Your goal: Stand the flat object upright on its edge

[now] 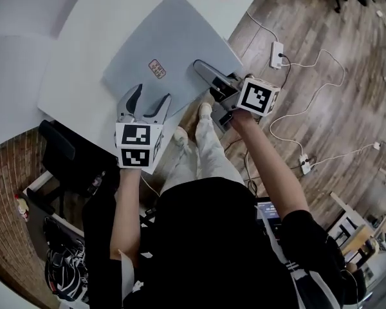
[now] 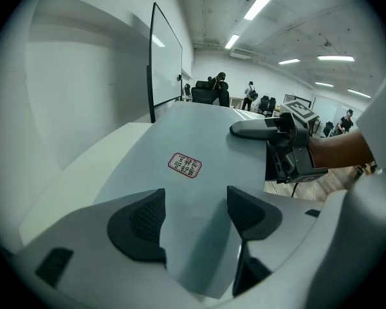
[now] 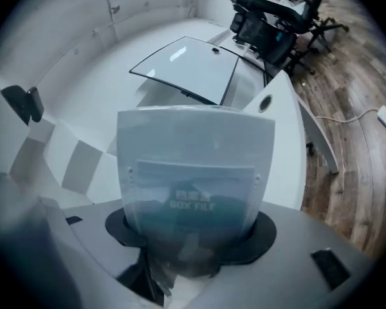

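My right gripper [image 1: 202, 69] clamps the grey box file [image 1: 174, 47] by its spine; my left gripper [image 1: 154, 93] stands wide over its near corner.
The right one's lower jaw is hidden under the file. The file overhangs the near edge of the white tabletop [image 1: 71, 76], and how far it tilts is unclear. Beyond lie the wooden floor [image 1: 321, 63], a whiteboard [image 2: 166, 63] and blurred office chairs [image 3: 270, 24].

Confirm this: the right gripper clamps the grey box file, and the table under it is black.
Not quite: the table is white, not black, as the head view shows. The right gripper does clamp the grey box file.
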`<control>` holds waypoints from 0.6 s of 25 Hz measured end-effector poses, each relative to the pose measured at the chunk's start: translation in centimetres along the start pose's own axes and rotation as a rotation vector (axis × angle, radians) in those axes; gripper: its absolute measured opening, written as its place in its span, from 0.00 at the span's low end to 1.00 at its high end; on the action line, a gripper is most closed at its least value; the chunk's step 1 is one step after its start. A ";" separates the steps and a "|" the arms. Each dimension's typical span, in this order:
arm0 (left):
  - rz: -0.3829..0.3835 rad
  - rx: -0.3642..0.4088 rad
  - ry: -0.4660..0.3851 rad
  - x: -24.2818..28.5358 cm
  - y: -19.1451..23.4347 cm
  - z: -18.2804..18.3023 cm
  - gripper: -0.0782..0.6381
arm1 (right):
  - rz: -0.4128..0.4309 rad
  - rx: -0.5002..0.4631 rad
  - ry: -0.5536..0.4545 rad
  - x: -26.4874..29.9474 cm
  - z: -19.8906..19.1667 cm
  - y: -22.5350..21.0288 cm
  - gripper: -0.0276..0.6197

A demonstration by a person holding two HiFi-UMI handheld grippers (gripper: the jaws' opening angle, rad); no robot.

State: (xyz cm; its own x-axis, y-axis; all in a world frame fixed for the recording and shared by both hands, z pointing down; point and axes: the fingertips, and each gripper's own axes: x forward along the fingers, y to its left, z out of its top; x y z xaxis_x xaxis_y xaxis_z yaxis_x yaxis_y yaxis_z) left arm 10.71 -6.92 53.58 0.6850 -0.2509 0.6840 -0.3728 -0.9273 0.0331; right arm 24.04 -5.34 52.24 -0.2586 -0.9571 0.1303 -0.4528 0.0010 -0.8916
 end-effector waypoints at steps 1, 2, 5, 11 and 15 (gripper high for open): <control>0.007 -0.012 -0.003 -0.6 0.2 0.0 0.55 | -0.012 -0.030 0.013 0.3 0.0 0.8 0.49; 0.012 -0.029 -0.007 -1.2 0.4 0.0 0.54 | -0.023 -0.066 0.024 0.6 0.1 1.7 0.49; 0.033 -0.088 -0.021 -3.0 1.3 -0.1 0.51 | -0.038 -0.195 0.055 1.8 0.1 4.9 0.49; 0.120 -0.164 -0.086 -6.8 4.8 0.7 0.44 | -0.042 -0.415 0.137 5.2 -1.3 10.0 0.49; 0.175 -0.182 -0.101 -8.8 5.9 0.2 0.40 | -0.053 -0.537 0.172 6.3 -2.8 12.6 0.49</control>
State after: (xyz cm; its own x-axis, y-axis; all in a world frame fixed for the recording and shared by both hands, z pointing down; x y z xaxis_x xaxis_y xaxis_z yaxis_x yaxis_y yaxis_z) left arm 2.65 -10.21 47.57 0.6558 -0.4377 0.6151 -0.5910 -0.8047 0.0574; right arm 14.36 -10.57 43.06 -0.3386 -0.8989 0.2779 -0.8277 0.1442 -0.5423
